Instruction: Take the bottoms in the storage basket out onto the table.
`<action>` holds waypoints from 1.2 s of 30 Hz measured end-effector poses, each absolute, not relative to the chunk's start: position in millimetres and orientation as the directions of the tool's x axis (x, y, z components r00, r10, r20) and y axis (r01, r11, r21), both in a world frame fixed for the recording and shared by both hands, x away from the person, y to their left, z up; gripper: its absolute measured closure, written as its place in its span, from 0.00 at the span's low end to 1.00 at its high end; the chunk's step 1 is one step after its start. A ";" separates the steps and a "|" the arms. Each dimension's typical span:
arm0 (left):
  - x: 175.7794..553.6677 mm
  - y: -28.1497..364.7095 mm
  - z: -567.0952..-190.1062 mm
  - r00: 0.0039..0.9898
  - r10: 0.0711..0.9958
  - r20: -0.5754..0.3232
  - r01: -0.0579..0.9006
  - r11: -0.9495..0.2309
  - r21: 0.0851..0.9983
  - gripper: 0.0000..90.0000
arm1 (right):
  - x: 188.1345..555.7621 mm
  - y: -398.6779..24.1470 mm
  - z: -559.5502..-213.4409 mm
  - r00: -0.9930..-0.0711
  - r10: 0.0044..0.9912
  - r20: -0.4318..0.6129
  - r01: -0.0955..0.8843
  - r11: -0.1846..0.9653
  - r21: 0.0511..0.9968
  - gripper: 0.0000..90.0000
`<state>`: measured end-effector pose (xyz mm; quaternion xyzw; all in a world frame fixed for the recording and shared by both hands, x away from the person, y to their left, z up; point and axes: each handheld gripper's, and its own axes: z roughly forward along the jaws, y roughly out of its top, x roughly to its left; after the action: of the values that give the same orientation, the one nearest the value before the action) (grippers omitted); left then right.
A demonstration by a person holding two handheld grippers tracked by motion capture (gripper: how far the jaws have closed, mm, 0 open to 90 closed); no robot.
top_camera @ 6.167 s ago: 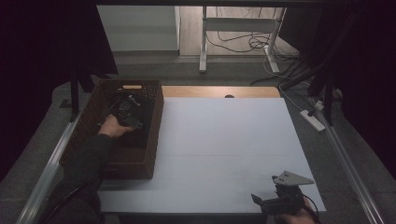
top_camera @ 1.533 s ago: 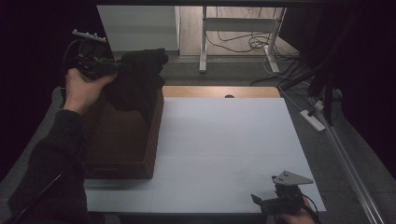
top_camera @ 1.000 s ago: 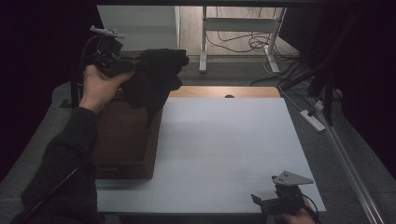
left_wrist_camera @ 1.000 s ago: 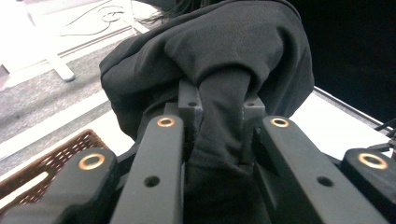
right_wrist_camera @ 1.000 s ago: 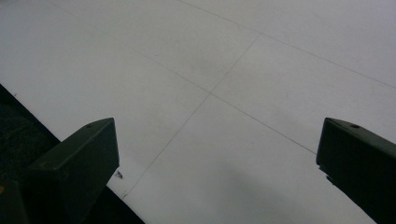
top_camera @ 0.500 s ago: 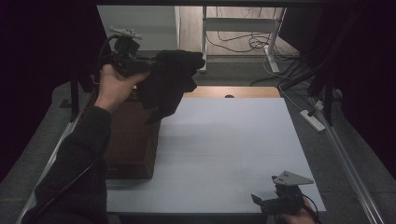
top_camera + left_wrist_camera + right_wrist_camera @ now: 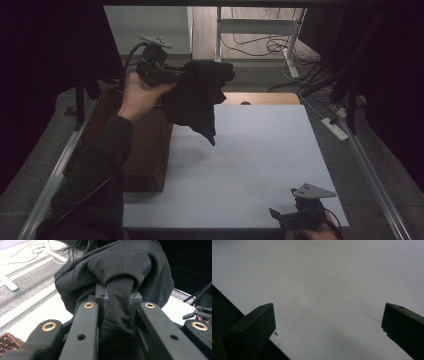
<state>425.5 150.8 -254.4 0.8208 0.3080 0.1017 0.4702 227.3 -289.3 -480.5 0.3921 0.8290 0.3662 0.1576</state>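
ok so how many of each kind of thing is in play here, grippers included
black garment: 1, held up over the table's far left corner
brown wicker basket: 1, at the left edge of the white table
grippers: 2, the left gripper shut on the garment, the right gripper open at the near right corner
white table: 1
total: 5

Soft black cloth (image 7: 197, 97), matt and finely knitted, bunched in thick folds. Left gripper (image 7: 117, 306): matt black plastic arms, smooth, dotted with shiny brass-coloured rivets. Dark brown wicker basket (image 7: 145, 150) at the table's left edge, rough woven weave. Table (image 7: 260, 150) top pale and smooth, matt white, faint thin seam lines across it. Right gripper (image 7: 329, 325) near the front right corner: dull dark plastic jaws, flat grey plate on top. Grey speckled carpet-like floor (image 7: 65, 130) beside the table.
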 end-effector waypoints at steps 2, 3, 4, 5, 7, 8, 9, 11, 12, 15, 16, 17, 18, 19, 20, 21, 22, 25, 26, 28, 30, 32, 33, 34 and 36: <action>425.8 146.7 -257.3 0.793 0.598 -0.116 0.408 -0.381 0.830 0.85 | 227.3 -289.3 -480.5 -0.643 0.765 0.026 0.534 0.424 0.731 0.00; 426.0 144.8 -258.9 0.795 0.596 -0.114 0.407 -0.385 0.828 0.85 | 227.3 -289.3 -480.5 -0.643 0.765 0.025 0.533 0.425 0.731 0.00; 426.3 142.9 -260.5 0.796 0.595 -0.112 0.407 -0.390 0.826 0.85 | 227.3 -289.4 -480.5 -0.643 0.765 0.025 0.534 0.424 0.732 0.00; 426.4 141.0 -262.1 0.797 0.594 -0.108 0.406 -0.395 0.824 0.85 | 227.3 -289.4 -480.5 -0.643 0.765 0.026 0.534 0.424 0.732 0.00; 426.8 137.3 -265.4 0.799 0.592 -0.103 0.406 -0.405 0.819 0.85 | 227.3 -289.5 -480.5 -0.643 0.765 0.027 0.534 0.423 0.732 0.00; 426.9 135.6 -267.0 0.801 0.590 -0.102 0.405 -0.409 0.817 0.85 | 227.3 -289.6 -480.5 -0.643 0.765 0.027 0.534 0.423 0.732 0.00; 427.1 133.8 -268.7 0.803 0.588 -0.102 0.405 -0.413 0.815 0.85 | 227.3 -289.6 -480.5 -0.643 0.765 0.027 0.534 0.423 0.732 0.00; 427.4 130.5 -272.0 0.806 0.583 -0.099 0.404 -0.421 0.812 0.85 | 227.3 -289.6 -480.5 -0.643 0.765 0.027 0.534 0.423 0.732 0.00; 427.6 129.0 -273.6 0.808 0.580 -0.100 0.404 -0.424 0.810 0.85 | 227.3 -289.5 -480.5 -0.644 0.765 0.027 0.534 0.423 0.732 0.00; 428.1 124.7 -278.4 0.813 0.573 -0.102 0.406 -0.432 0.805 0.85 | 227.2 -289.5 -480.5 -0.644 0.765 0.027 0.533 0.423 0.732 0.00; 428.1 123.2 -280.1 0.814 0.572 -0.101 0.406 -0.435 0.804 0.85 | 227.2 -289.5 -480.5 -0.644 0.765 0.027 0.533 0.423 0.733 0.00; 428.1 122.1 -281.7 0.815 0.571 -0.099 0.405 -0.439 0.802 0.85 | 227.2 -289.5 -480.5 -0.644 0.765 0.026 0.533 0.424 0.733 0.00; 428.2 120.9 -283.4 0.817 0.569 -0.098 0.404 -0.442 0.801 0.85 | 227.1 -289.5 -480.5 -0.644 0.764 0.026 0.533 0.424 0.732 0.00; 428.3 119.7 -285.4 0.817 0.567 -0.099 0.405 -0.443 0.800 0.85 | 227.1 -289.5 -480.5 -0.644 0.765 0.026 0.533 0.424 0.732 0.00; 428.4 118.5 -287.4 0.819 0.566 -0.098 0.404 -0.447 0.798 0.85 | 227.1 -289.4 -480.5 -0.644 0.765 0.025 0.532 0.424 0.732 0.00; 428.5 117.4 -289.7 0.819 0.565 -0.097 0.404 -0.449 0.797 0.85 | 227.1 -289.4 -480.5 -0.644 0.764 0.025 0.532 0.425 0.732 0.00; 428.8 116.3 -292.1 0.819 0.565 -0.099 0.407 -0.451 0.794 0.85 | 227.1 -289.4 -480.5 -0.645 0.764 0.024 0.532 0.426 0.732 0.00; 429.7 113.5 -300.4 0.821 0.562 -0.103 0.411 -0.455 0.790 0.85 | 227.0 -289.3 -480.6 -0.645 0.764 0.025 0.532 0.425 0.732 0.00; 430.1 112.5 -303.4 0.821 0.562 -0.103 0.413 -0.458 0.787 0.85 | 227.0 -289.2 -480.6 -0.645 0.764 0.024 0.532 0.426 0.732 0.00; 430.9 110.6 -309.5 0.821 0.560 -0.112 0.420 -0.458 0.783 0.85 | 227.0 -289.2 -480.6 -0.646 0.763 0.024 0.531 0.427 0.732 0.00; 431.5 108.8 -315.2 0.820 0.561 -0.114 0.423 -0.460 0.780 0.85 | 227.0 -289.2 -480.6 -0.646 0.763 0.024 0.532 0.426 0.732 0.00; 432.3 107.1 -320.7 0.821 0.558 -0.119 0.426 -0.461 0.778 0.84 | 227.0 -289.3 -480.6 -0.646 0.763 0.024 0.532 0.427 0.732 0.00; 432.2 106.1 -323.4 0.820 0.560 -0.116 0.426 -0.463 0.777 0.84 | 227.0 -289.2 -480.6 -0.646 0.763 0.024 0.531 0.427 0.732 0.00; 432.2 105.0 -326.2 0.819 0.563 -0.112 0.426 -0.464 0.776 0.84 | 227.0 -289.2 -480.6 -0.646 0.763 0.023 0.531 0.428 0.731 0.00; 432.1 102.5 -331.9 0.818 0.565 -0.113 0.429 -0.466 0.774 0.84 | 226.9 -289.1 -480.6 -0.646 0.763 0.024 0.532 0.427 0.731 0.00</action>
<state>432.1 102.5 -331.9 0.8524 0.2914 0.0795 0.4268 226.9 -289.1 -480.6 0.3899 0.8299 0.3664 0.1579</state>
